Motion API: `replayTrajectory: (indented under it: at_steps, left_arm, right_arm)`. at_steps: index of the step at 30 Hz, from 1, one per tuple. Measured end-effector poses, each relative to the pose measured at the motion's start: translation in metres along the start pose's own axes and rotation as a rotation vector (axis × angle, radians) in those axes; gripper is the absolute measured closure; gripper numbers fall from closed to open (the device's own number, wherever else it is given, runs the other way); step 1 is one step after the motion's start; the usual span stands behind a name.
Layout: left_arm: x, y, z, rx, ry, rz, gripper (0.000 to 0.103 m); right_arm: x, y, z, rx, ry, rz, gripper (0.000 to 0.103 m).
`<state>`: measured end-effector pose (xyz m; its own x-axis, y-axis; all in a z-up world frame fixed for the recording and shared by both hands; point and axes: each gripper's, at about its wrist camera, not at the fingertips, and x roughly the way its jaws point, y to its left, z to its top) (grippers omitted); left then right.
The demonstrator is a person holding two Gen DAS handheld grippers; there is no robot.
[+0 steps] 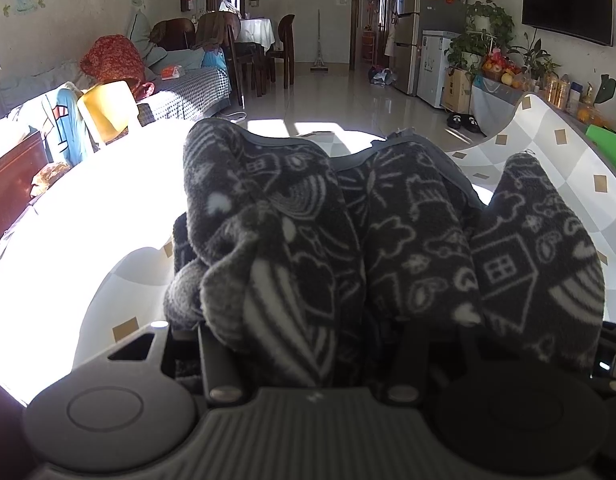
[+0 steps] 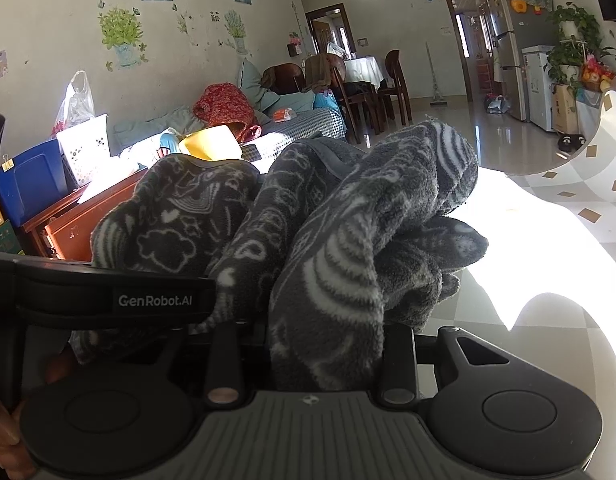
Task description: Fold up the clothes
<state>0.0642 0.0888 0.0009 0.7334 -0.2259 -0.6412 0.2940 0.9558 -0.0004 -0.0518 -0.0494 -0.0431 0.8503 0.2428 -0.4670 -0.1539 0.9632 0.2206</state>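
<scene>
Both claws clenched on dark grey fleece garment with white doodle print [image 1: 348,240]: left gripper [image 1: 308,344], right gripper [image 2: 308,344]. Fabric bunches just ahead of jaws, above checkered mat [image 1: 548,168]; thick folds may slip, spoiling the fold.

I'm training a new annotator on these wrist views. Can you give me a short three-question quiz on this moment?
1. True or false: the left gripper is clamped on the dark patterned fleece garment.
2. What does the right gripper hold: A) a towel, B) the same fleece garment, C) nothing?
3. What covers the table beneath the garment?

Key: 1 true; 2 B; 3 a checked cloth with small tan squares.
</scene>
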Motion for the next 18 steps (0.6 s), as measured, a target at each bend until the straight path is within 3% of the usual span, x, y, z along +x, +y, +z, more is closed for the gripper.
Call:
replayTrajectory:
  at_steps: [18]
  left_arm:
    - [-0.0002, 0.0009, 0.0018, -0.001, -0.002, 0.019, 0.059]
  right_arm:
    - [0.0008, 0.0049, 0.0041, 0.005, 0.007, -0.003, 0.068]
